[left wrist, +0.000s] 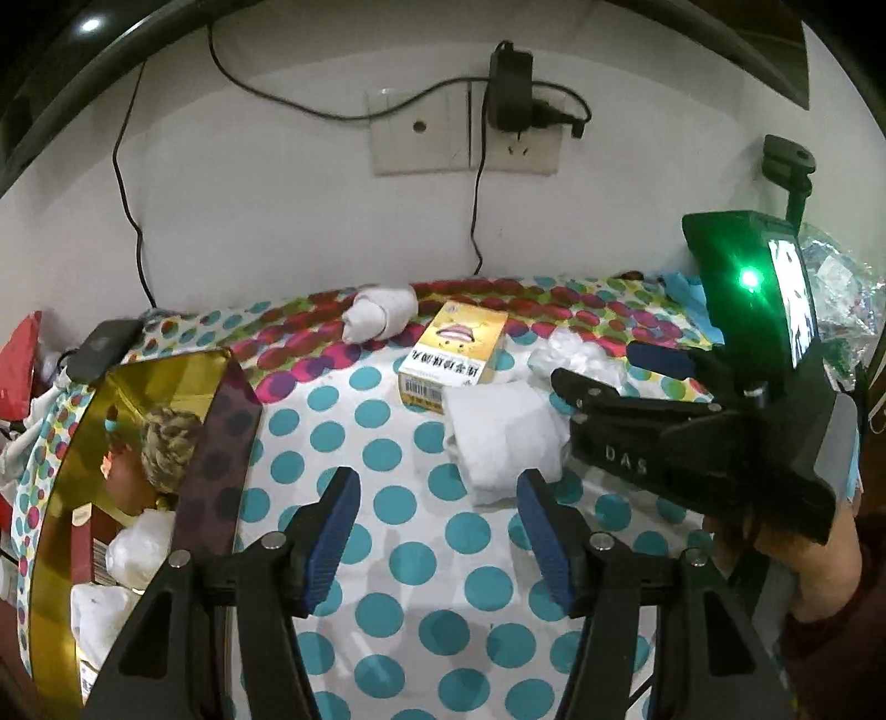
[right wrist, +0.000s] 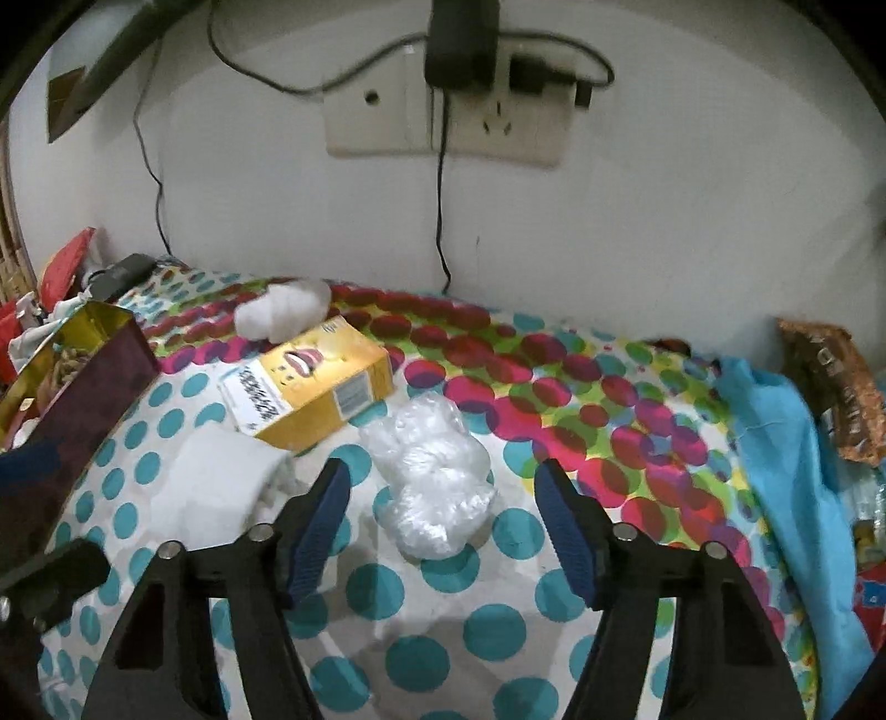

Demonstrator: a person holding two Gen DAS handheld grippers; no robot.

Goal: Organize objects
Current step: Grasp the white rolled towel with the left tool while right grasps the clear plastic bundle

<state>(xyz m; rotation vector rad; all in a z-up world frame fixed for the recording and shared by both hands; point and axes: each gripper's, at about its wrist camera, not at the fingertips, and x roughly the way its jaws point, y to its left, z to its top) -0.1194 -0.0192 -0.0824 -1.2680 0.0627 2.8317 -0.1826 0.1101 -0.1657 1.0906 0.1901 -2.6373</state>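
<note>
Both grippers hang over the dotted cloth with jaws parted and gripping nothing, the left gripper just short of a folded white cloth, the right gripper straddling the near end of a crumpled clear bag, the yellow box lying farther back.

A white wall fills the upper frame; at top centre a beige socket plate carries a black adapter whose cable drops to the polka-dot cloth below; a blue sheet lies at right.
</note>
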